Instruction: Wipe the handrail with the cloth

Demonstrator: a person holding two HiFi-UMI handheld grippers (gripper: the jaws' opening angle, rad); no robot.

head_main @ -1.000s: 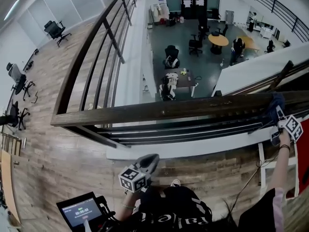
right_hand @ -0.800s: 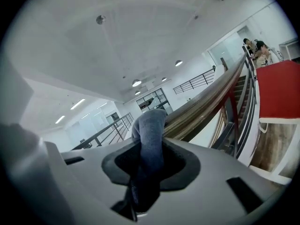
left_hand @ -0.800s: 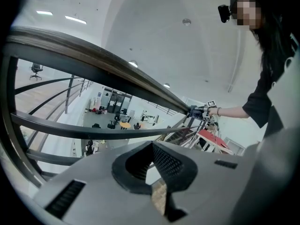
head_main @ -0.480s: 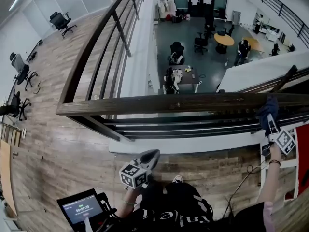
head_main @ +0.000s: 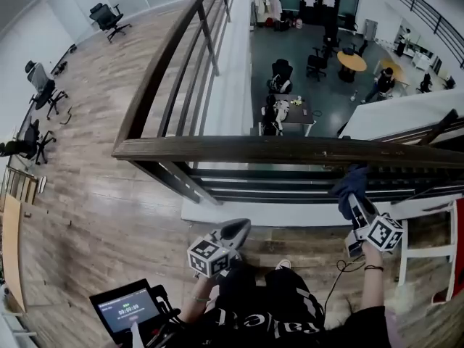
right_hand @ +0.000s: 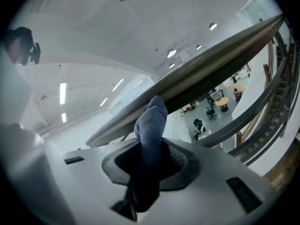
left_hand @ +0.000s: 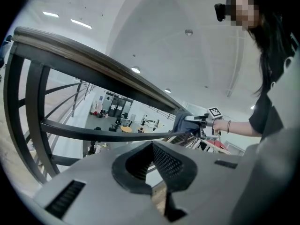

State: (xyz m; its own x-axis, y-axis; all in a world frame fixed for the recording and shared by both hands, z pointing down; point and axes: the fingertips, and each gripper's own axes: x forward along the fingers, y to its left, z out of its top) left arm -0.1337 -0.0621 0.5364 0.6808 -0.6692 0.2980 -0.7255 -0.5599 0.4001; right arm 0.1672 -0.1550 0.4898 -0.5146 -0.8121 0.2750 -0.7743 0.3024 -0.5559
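Observation:
A dark wooden handrail (head_main: pixel 261 151) crosses the head view and turns a corner at the left. My right gripper (head_main: pixel 354 200) is shut on a blue cloth (head_main: pixel 349 181), which is held up against the rail's near edge towards its right part. In the right gripper view the cloth (right_hand: pixel 151 125) rises from between the jaws and its tip touches the lower edge of the handrail (right_hand: pixel 211 64). My left gripper (head_main: pixel 238 229) hangs below the rail over the wood floor, shut and empty. The left gripper view shows the handrail (left_hand: pixel 93 60) overhead and the cloth (left_hand: pixel 183 121) far along it.
Black metal bars (head_main: pixel 304 191) run under the handrail, with a drop to a lower floor with tables and chairs (head_main: pixel 290 111) beyond. A screen device (head_main: pixel 125 312) sits at my lower left. A white frame (head_main: pixel 428 238) stands at the right. Office chairs (head_main: pixel 40 96) line the left wall.
My right gripper has slid the cloth leftwards along the handrail and slightly lower on it. The left gripper has stayed about where it was. The view has swung a little left.

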